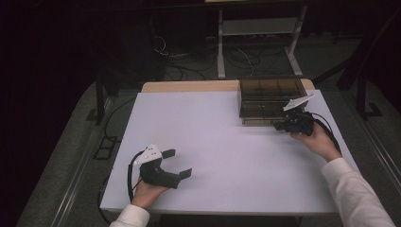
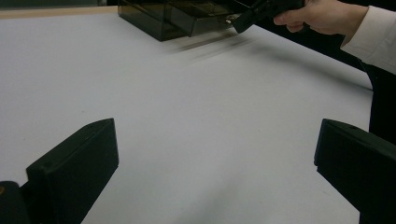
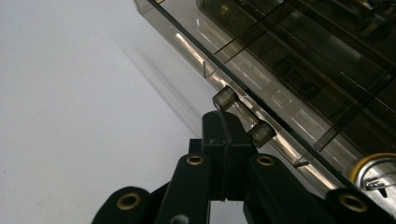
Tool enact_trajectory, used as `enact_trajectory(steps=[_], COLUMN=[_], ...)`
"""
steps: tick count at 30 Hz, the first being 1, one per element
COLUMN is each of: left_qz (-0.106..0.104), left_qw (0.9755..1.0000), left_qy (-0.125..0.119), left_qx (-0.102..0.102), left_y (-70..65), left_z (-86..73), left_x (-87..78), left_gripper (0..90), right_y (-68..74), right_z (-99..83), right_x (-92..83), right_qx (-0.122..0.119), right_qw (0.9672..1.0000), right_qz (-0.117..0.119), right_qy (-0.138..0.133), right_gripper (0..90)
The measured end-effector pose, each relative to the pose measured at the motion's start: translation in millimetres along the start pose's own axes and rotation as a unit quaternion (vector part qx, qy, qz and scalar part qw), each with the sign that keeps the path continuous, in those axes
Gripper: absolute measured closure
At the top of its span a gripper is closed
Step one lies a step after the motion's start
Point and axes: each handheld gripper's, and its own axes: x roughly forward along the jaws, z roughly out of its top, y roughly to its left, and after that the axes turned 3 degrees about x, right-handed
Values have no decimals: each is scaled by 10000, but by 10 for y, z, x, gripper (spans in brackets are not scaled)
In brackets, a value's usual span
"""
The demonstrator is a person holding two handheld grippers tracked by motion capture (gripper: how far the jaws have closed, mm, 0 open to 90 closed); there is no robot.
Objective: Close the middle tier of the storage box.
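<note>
While right gripper (image 3: 223, 140) pinches it, drawer handle (image 3: 243, 116) runs diagonally.

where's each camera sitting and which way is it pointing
High view: above the person's side, facing forward and down on the table; both forearms, left gripper, right gripper.
Left gripper view: on the left gripper, looking across the table between open jaws.
Right gripper view: on the right gripper, shut jaws at the drawer handle.
Shared: the smoked drawer box.
</note>
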Motion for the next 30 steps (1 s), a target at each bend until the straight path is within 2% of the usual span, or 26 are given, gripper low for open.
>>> enact_trajectory(steps=[10, 17, 30], left_qz=[5, 9, 9], left_qw=[10000, 10000, 10000], left_qy=[-4, -9, -14], left_qx=[2, 4, 14], left_y=[1, 1, 4], left_z=[1, 2, 4], left_x=[-2, -4, -9], left_gripper=[0, 0, 0], right_y=[-25, -50, -101], right_z=[7, 17, 115], right_x=[11, 31, 81], right_qx=[54, 107, 208], right_qw=[9999, 9999, 9997], right_qz=[-80, -51, -61], right_qy=[-68, -94, -60], right_gripper=[887, 886, 885])
